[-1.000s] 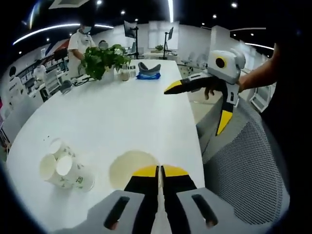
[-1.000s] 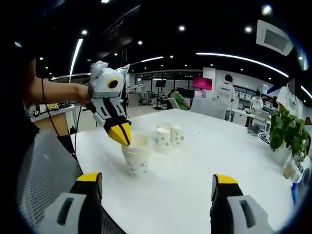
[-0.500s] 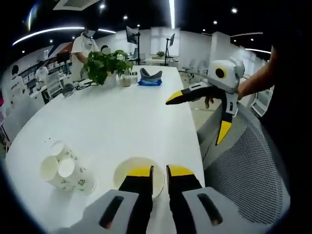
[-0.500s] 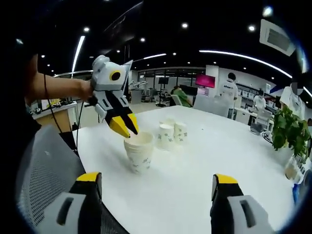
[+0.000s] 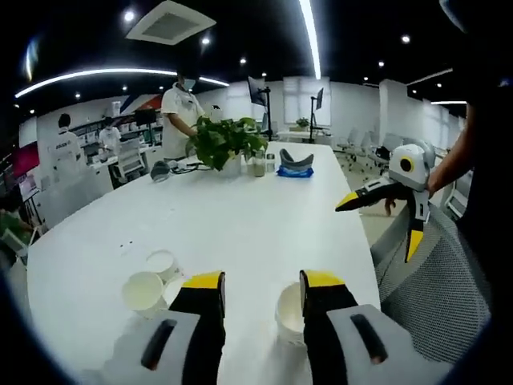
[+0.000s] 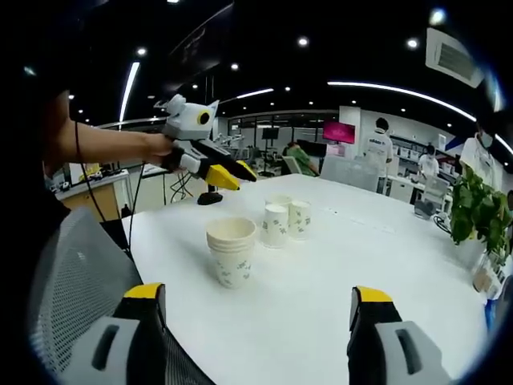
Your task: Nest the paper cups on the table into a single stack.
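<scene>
**Paper cups await stacking on white office table**

The jaws of the left gripper (image 5: 260, 293) are seen spread apart and empty, raised above the stacked cups (image 5: 290, 314) at the near table edge. The right gripper (image 6: 260, 309) is also held wide open, with nothing between its jaws, short of the same stack (image 6: 231, 252). Two loose cups (image 6: 286, 221) stand upright, just beside each other, farther along the table. The cups are judged to be light, thin-walled and easily crushed or tipped; a gentle pinch across the rim is likely best. The white table (image 5: 232, 216) is smooth and probably slippery. A potted plant (image 5: 224, 143) stands at the far end, and a mesh chair (image 6: 72, 297) sits at the near edge.
</scene>
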Demonstrator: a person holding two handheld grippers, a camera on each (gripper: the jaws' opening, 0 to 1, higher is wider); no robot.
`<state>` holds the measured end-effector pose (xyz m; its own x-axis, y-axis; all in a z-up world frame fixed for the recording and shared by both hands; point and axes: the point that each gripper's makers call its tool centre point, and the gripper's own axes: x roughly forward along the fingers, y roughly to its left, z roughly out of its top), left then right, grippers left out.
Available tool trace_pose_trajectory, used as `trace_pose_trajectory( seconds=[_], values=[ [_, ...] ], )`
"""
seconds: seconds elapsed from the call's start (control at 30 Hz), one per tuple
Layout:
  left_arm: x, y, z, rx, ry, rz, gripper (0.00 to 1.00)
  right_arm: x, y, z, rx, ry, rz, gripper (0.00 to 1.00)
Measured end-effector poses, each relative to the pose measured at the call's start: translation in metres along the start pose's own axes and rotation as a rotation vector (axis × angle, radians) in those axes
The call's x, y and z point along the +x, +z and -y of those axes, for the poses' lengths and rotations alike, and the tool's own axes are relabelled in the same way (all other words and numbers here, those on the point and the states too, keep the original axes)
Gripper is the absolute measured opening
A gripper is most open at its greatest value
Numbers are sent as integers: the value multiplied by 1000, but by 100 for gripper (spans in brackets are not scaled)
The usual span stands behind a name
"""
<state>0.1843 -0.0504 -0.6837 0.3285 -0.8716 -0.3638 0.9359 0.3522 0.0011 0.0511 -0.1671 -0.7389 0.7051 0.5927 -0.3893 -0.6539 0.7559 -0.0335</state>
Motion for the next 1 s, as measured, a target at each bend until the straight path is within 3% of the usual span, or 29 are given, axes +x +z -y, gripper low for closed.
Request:
trace_pose_trajectory(
  seconds=[0.17, 0.5, 0.83, 1.0],
  values=[
    [-3, -2, -30, 15, 75, 5, 42, 0, 1, 3, 15, -7, 7, 98],
    [5, -24, -70, -10, 131, -30, 45, 0, 0, 5, 25, -14, 5, 98],
    [18, -37, -92, 15, 140, -71, 40, 0, -2, 5, 21, -17, -4, 97],
    [20, -44, -111, 31, 131, -100, 33, 0, -2, 6, 20, -20, -6, 96]
  ],
)
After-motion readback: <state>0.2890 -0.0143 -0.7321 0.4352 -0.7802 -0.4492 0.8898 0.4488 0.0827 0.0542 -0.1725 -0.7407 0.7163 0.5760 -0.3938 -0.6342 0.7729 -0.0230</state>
